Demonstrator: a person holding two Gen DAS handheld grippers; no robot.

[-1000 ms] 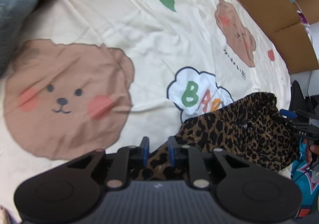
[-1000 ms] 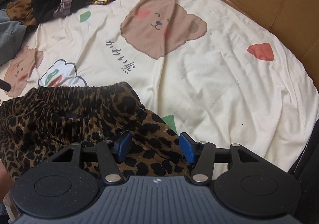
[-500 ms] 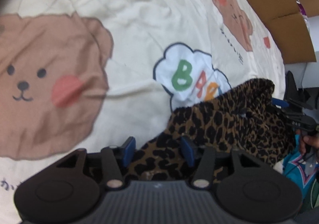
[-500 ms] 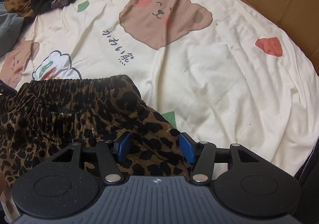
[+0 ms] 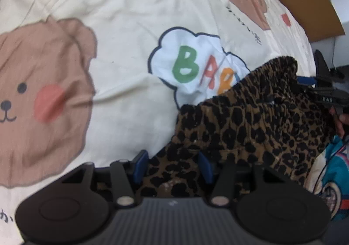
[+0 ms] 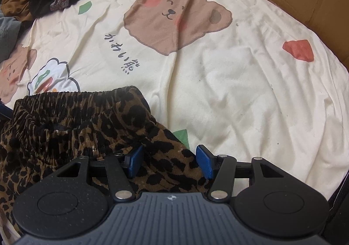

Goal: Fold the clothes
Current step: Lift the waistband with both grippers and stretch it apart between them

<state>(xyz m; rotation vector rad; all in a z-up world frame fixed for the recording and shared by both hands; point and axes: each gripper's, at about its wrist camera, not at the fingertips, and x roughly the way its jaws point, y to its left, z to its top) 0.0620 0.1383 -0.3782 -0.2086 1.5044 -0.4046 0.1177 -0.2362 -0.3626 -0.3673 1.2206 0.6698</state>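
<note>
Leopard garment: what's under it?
The leopard garment lies on the bear sheet. It covers part of a cloud print and a green patch; anything else underneath is hidden.

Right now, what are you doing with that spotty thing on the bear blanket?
A person is folding clothes with two hand-held grippers. The leopard garment lies on the bear sheet. The left gripper and right gripper are both open over its near edge, cloth between their pads but not pinched.
</note>
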